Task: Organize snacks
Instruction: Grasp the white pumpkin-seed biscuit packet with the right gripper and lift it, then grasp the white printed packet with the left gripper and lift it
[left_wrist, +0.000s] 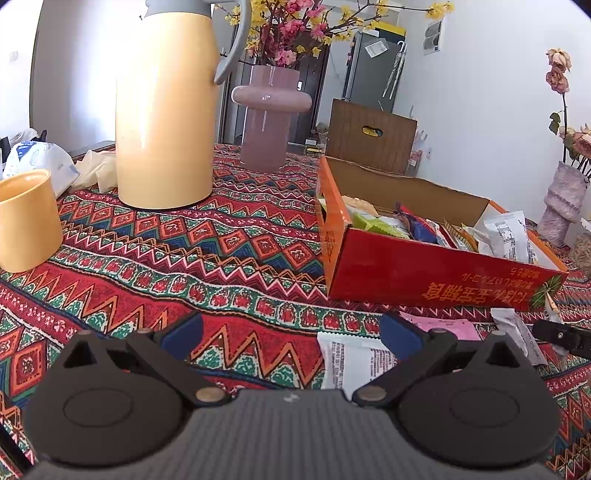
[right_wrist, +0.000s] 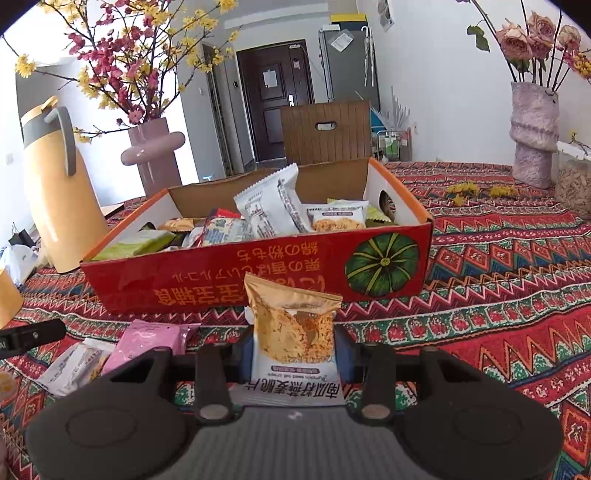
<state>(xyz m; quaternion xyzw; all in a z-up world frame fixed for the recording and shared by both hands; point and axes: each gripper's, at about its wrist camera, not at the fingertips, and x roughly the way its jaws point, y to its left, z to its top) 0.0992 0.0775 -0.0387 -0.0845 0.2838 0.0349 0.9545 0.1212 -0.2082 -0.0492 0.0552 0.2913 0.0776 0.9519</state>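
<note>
A bright room with white walls and a dark door at the back; in front of me a worktop (left_wrist: 236, 258) under a red zigzag-patterned cloth. In my left view a tall yellow flask (left_wrist: 166, 122) with a grey handle stands at 11 o'clock, a pink vase (left_wrist: 267, 122) of blossom branches just behind it at 12, and a yellow cup (left_wrist: 27, 221) at 9 o'clock.

The red cardboard box (left_wrist: 436, 273) sits at 2 o'clock from my left gripper (left_wrist: 291, 334), open-topped and already holding a jumble of snack packets. My left jaws stand wide apart with nothing between them, low over the cloth. A white packet (left_wrist: 351, 363) lies flat on the cloth just beside the right blue pad (left_wrist: 400, 338), partly hidden under it, and a pink packet (left_wrist: 450, 328) lies beyond it, near the box's front wall.

In my right view the box (right_wrist: 258, 273) is dead ahead at 12 o'clock, its pumpkin picture towards 1. My right gripper (right_wrist: 297, 354) is clamped on a gold-topped snack packet (right_wrist: 295, 332), which stands upright between the blue pads, in front of the box wall and still outside the box. At 9 o'clock on the cloth lie the pink packet (right_wrist: 147, 341) and a white packet (right_wrist: 75, 363), touching one another. A rough pink vase (right_wrist: 533, 136) of faded roses stands at 2 o'clock, well apart from the box.
</note>
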